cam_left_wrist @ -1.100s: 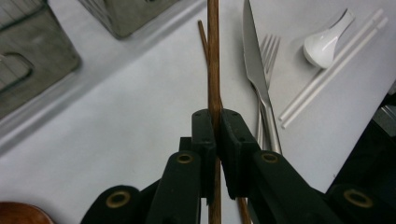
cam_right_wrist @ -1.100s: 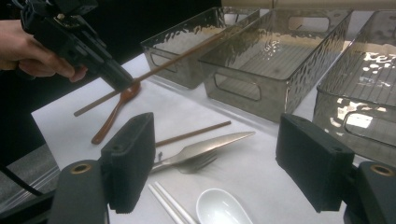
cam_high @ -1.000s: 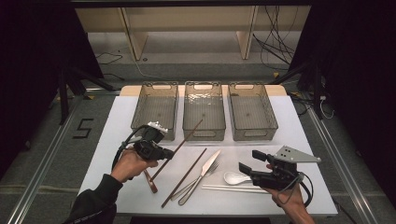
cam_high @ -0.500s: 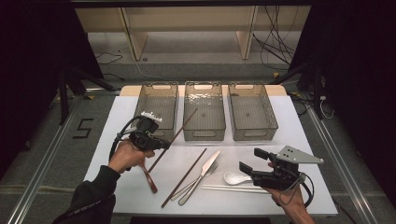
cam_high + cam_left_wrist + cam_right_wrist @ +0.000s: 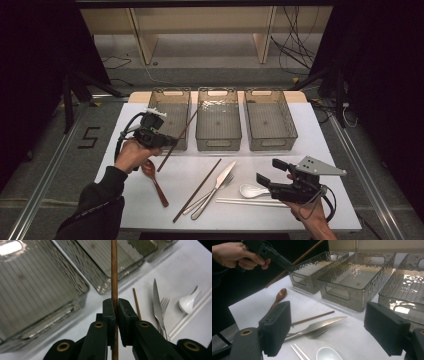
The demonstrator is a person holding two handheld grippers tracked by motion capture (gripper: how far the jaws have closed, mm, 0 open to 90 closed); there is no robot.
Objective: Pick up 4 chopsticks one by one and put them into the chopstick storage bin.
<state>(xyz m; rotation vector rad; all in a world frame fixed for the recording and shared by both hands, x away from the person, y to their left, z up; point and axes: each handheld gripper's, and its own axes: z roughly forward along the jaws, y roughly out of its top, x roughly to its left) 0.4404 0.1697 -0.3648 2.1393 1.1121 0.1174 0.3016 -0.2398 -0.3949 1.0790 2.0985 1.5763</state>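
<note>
White paper covers the counter [image 5: 320, 135], which stands in a dark room and carries three clear bins in a row along its far side. Left gripper [image 5: 161, 140] — its fingers [image 5: 110, 315] pressed together on a brown chopstick [image 5: 178, 136], pinching it partway along its length; the stick is lifted off the counter and slants over the near right corner of the left bin [image 5: 170, 117]. A thin wooden rod of this kind is judged light, stiff and fairly smooth, so it may pivot or slide in a pinch; a hold near the middle, as here, should balance it best. Right gripper [image 5: 270, 172] — fingers [image 5: 275, 327] spread wide, holding nothing, having just finished opening, poised low above the white spoon [image 5: 252, 190] and the pale chopsticks [image 5: 250, 202]. On the paper lie a second brown chopstick [image 5: 197, 190], a knife [image 5: 220, 182], a fork [image 5: 207, 197] and a wooden spoon [image 5: 154, 181].
</note>
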